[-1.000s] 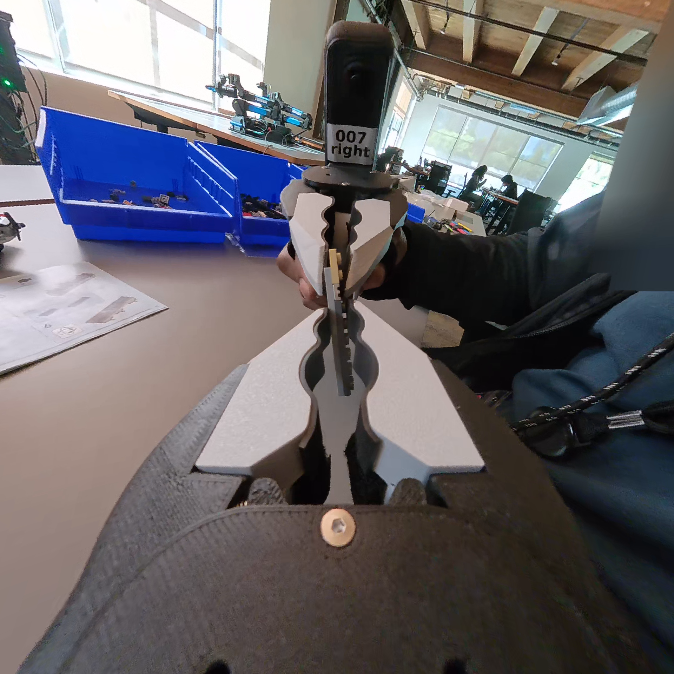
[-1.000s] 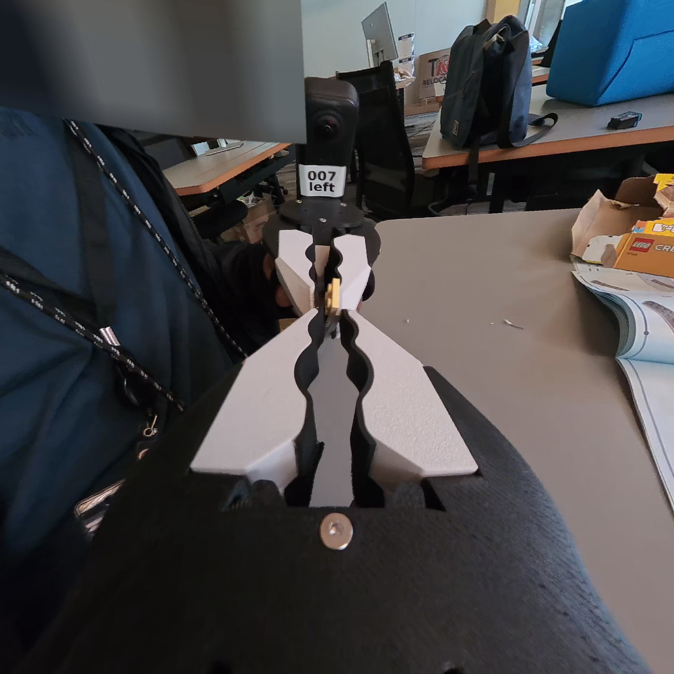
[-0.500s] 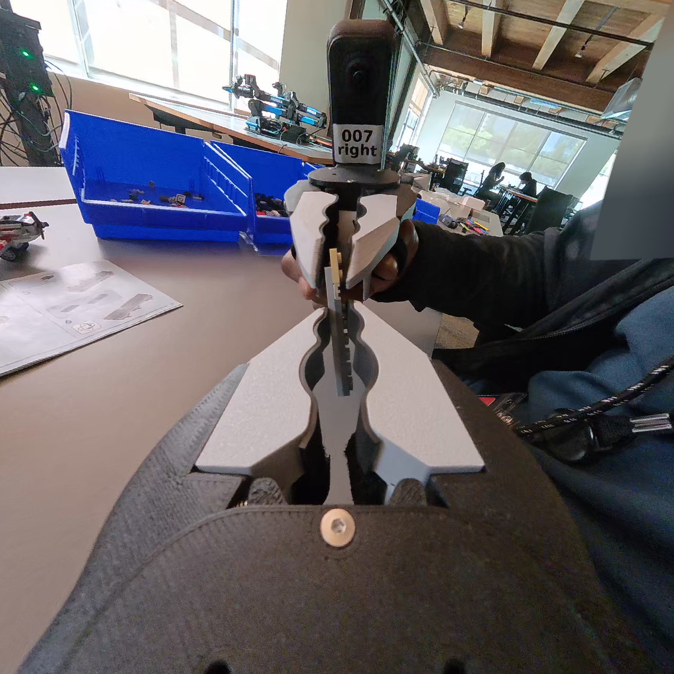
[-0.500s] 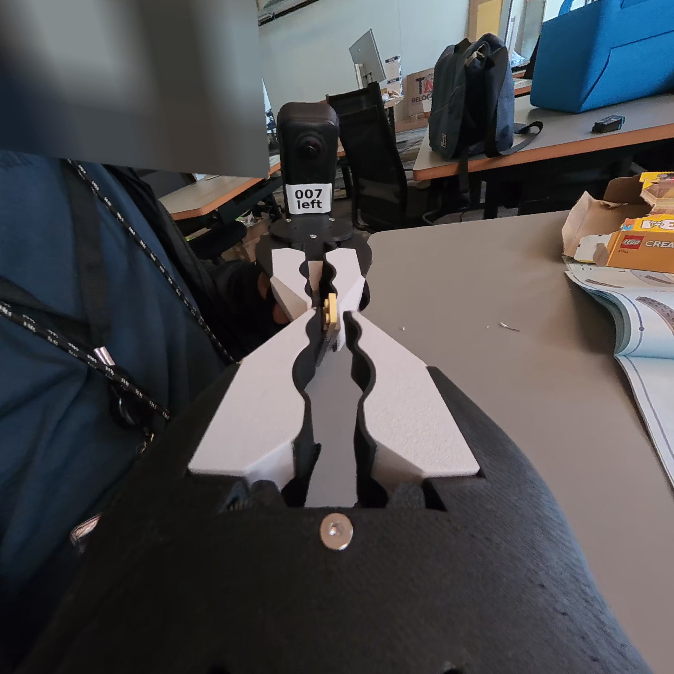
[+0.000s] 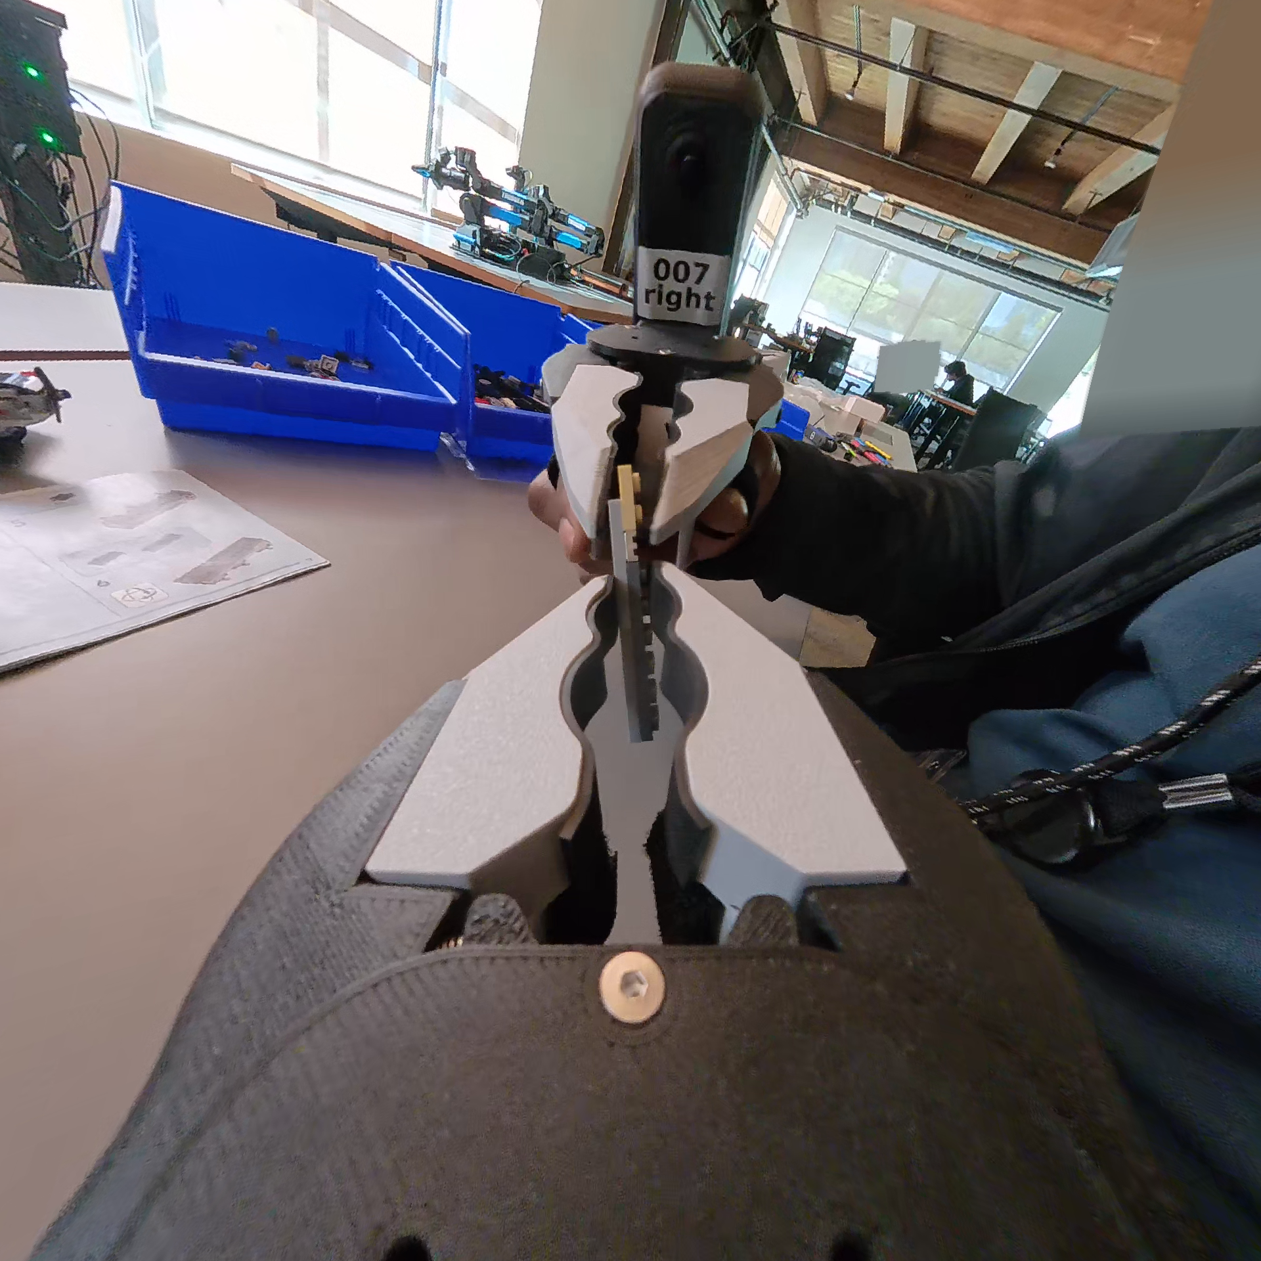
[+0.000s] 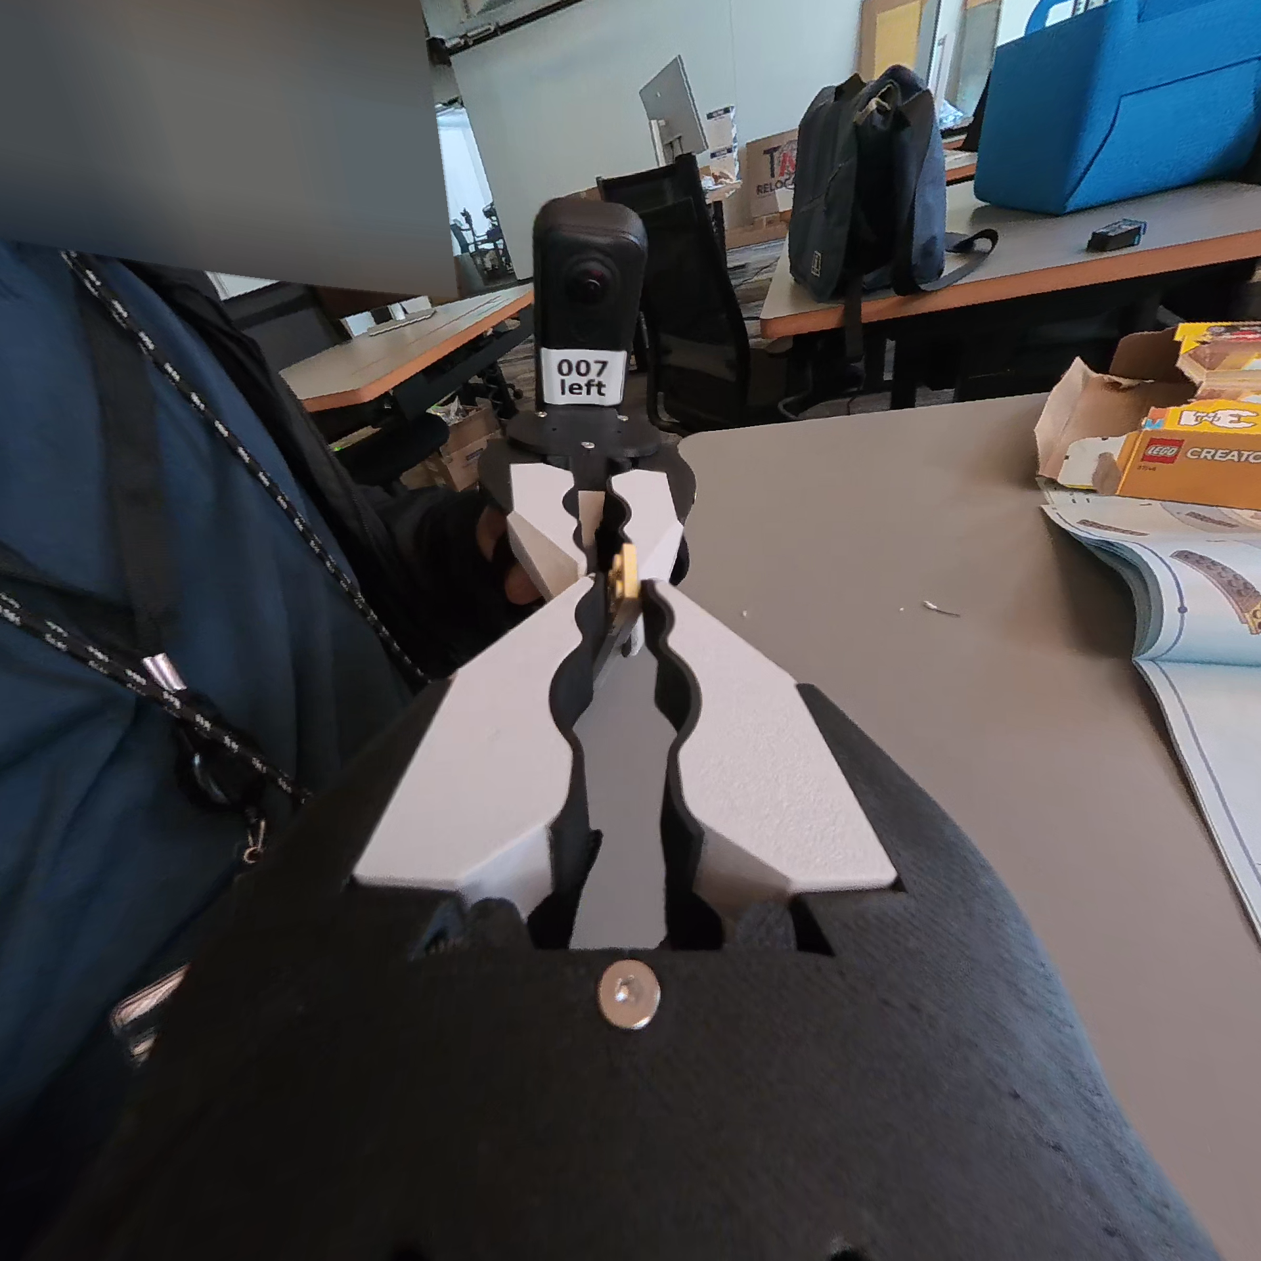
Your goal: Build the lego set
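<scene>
Edgewise, grey plate (image 5: pixel 638 655) (tan piece (image 5: pixel 626 501) attached) between both grippers.

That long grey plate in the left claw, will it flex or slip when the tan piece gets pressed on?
The grey plate looks thin, long and rigid, so it likely stays straight but could pivot where it is pinched. The left claw grips it edge-on, so slip seems possible. The tan piece in the right claw is small, probably light.

Background stuff: a dark navy fabric backpack (image 6: pixel 866 184) sits on an orange-edged desk (image 6: pixel 1023 273), big blue padded block (image 6: pixel 1119 102) beside it, black mesh office chair (image 6: pixel 689 300) nearby.
</scene>
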The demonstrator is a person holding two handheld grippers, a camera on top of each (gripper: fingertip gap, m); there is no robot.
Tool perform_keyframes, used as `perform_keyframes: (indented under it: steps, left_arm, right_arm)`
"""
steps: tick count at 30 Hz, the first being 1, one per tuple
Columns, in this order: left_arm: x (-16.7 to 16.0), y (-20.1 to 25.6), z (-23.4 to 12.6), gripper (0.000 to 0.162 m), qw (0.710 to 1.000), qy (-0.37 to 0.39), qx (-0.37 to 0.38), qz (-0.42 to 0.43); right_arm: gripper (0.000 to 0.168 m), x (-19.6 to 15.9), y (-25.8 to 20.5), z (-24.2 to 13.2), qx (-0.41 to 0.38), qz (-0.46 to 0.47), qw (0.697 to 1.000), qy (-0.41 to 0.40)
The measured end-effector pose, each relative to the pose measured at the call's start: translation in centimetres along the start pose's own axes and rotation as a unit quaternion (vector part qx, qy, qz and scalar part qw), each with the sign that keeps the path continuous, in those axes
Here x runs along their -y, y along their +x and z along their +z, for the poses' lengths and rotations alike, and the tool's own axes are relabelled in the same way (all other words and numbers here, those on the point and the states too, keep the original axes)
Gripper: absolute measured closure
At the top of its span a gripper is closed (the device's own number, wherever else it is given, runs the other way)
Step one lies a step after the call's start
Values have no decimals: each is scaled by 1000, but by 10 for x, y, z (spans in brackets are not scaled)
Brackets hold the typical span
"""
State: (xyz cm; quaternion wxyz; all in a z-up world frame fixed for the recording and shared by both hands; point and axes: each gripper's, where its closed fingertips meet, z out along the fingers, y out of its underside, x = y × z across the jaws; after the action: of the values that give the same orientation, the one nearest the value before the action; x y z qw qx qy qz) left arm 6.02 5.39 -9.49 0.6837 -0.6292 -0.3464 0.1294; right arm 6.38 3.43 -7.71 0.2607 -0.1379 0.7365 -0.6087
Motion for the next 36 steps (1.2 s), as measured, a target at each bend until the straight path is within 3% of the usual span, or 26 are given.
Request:
perform_keyframes:
  steps: [2,10,19,29,36]
  left_arm:
    - [0,-5,-1,154,1000,5,5,-11]
    - [-6,-36,-7,154,997,16,45,-59]
    - [-7,-62,0,154,994,22,67,-82]
    - [0,-79,-1,155,987,56,63,-134]
    - [5,-79,25,155,989,56,29,-133]
  right_arm:
    - [139,-2,4,0,-9,1,1000,-1]
    - [132,-18,36,-23,-77,22,997,13]
    - [132,-51,71,-47,-131,78,988,1]
    - [134,-47,80,-54,-132,135,981,36]
    - [133,-52,69,-51,-125,140,982,27]
